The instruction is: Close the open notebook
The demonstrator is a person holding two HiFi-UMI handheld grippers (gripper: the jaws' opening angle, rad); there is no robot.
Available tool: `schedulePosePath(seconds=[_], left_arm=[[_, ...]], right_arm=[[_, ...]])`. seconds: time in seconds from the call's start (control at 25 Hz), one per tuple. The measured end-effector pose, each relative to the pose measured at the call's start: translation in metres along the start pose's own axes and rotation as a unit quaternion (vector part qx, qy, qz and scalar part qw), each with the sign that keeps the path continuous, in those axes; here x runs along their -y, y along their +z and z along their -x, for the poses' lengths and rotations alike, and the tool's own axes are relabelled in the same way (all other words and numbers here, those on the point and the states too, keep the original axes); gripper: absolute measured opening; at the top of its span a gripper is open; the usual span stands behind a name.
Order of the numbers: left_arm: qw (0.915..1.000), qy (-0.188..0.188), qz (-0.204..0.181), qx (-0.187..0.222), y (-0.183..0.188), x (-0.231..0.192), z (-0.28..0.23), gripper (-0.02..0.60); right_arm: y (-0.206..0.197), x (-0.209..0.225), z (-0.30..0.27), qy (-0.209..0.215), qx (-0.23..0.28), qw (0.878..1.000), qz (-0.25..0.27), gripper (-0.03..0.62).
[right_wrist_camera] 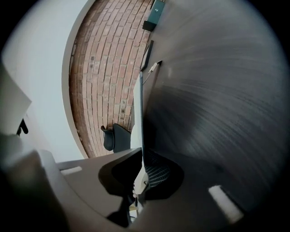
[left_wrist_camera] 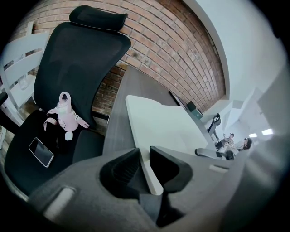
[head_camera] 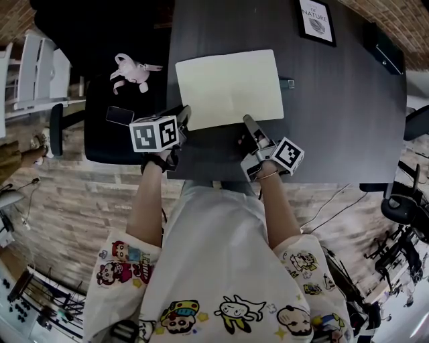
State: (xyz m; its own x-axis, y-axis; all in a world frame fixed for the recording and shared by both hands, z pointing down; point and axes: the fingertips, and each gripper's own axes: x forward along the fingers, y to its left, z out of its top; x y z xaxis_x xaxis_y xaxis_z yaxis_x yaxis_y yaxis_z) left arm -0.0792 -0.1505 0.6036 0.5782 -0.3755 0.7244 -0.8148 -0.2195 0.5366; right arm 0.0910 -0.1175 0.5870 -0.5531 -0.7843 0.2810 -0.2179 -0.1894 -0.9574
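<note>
The open notebook [head_camera: 228,87] lies flat with pale blank pages on the dark table [head_camera: 335,120]. My left gripper [head_camera: 182,117] is at its near left corner. In the left gripper view the thick white notebook edge [left_wrist_camera: 167,124] runs between the jaws of the left gripper [left_wrist_camera: 144,158], which grip it. My right gripper [head_camera: 247,120] sits at the near edge, right of the middle. In the right gripper view a thin sheet [right_wrist_camera: 140,113] shows edge-on, pinched in the shut right gripper [right_wrist_camera: 141,170].
A framed picture [head_camera: 316,20] stands at the table's far side and a small clip-like object [head_camera: 287,83] lies just right of the notebook. Left of the table is a black office chair [head_camera: 100,141] bearing a pink plush toy [head_camera: 134,69] and a phone [head_camera: 119,115].
</note>
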Motion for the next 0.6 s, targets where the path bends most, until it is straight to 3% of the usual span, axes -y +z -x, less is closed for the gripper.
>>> schedulePosePath(seconds=[0.28,0.4,0.6], left_arm=[[0.9997,-0.009,0.023,0.007,-0.001,-0.001,-0.002,0.074],[0.999,-0.022,0.038,0.012,-0.002,0.0,-0.004,0.075],[0.9936,-0.056,0.096,0.019,-0.006,0.001,-0.003,0.072]], right_arm=[[-0.002,-0.004,0.002,-0.033,-0.013,0.995,0.098,0.02],[0.0,-0.008,0.002,-0.058,-0.016,0.983,0.172,0.02],[0.003,-0.014,0.004,-0.087,-0.021,0.959,0.268,0.018]])
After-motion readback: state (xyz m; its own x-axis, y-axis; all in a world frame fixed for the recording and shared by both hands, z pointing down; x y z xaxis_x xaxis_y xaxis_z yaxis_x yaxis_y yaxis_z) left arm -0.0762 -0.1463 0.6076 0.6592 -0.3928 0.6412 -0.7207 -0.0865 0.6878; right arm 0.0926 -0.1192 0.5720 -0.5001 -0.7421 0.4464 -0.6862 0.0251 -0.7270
